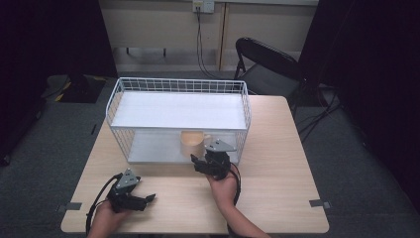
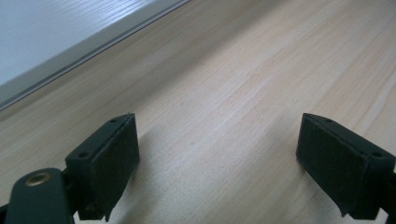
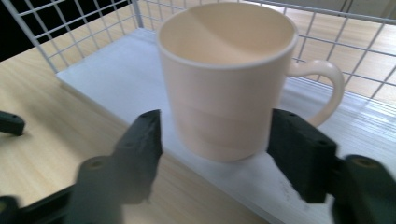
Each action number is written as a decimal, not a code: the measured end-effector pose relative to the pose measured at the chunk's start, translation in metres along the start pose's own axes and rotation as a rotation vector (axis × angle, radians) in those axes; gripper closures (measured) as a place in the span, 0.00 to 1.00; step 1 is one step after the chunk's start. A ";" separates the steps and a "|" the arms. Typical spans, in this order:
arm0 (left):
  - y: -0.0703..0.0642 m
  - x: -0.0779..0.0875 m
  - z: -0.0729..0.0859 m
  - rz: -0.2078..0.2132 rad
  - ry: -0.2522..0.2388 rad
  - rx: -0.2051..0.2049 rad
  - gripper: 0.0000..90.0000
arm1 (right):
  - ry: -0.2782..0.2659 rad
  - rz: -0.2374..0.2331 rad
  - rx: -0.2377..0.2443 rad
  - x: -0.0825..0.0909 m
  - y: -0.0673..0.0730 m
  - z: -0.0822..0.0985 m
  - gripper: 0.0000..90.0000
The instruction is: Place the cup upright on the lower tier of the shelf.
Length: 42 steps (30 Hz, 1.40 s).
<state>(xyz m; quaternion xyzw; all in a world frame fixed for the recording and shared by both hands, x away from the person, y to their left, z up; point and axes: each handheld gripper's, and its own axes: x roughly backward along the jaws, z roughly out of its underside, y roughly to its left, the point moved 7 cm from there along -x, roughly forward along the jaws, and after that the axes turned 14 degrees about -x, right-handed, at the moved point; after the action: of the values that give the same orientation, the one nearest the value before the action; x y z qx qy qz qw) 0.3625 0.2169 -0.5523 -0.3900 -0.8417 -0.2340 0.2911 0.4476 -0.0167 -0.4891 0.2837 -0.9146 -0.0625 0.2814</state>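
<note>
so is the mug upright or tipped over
Upright. In the right gripper view the mug stands on its base on the rack's lower shelf, its open mouth up and its handle out to the side.

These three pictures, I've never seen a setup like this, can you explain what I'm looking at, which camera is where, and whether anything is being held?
No robot here: a person sits at a wooden table and holds a hand-held clamp tool, a gripper, in each hand.

The wide picture comes from a camera above the table. It shows a white wire shelf rack with a cream mug on its lower shelf.

The other two pictures come from small cameras riding on the grippers, looking out between each one's two black jaws.

The left gripper rests low near the table's front edge, jaws wide apart, with bare wood between them.

The right gripper reaches toward the rack. In its own view the mug stands upright, its handle pointing right, and the jaws sit open on either side of it with gaps visible. So nothing is held.
</note>
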 end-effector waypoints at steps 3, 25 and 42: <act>0.000 0.000 0.000 0.000 0.000 0.000 0.14 | 0.009 -0.010 0.009 0.003 0.003 0.000 0.26; 0.000 0.000 0.000 0.000 0.000 0.000 0.14 | 0.048 -0.113 0.010 0.037 -0.017 0.010 0.16; 0.000 0.000 0.000 -0.001 0.000 0.001 0.14 | 0.097 -0.136 0.044 0.070 -0.058 0.036 0.16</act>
<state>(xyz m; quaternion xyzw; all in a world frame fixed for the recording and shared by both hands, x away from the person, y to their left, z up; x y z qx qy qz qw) 0.3624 0.2169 -0.5523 -0.3895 -0.8418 -0.2339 0.2914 0.4081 -0.1050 -0.5014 0.3538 -0.8797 -0.0473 0.3141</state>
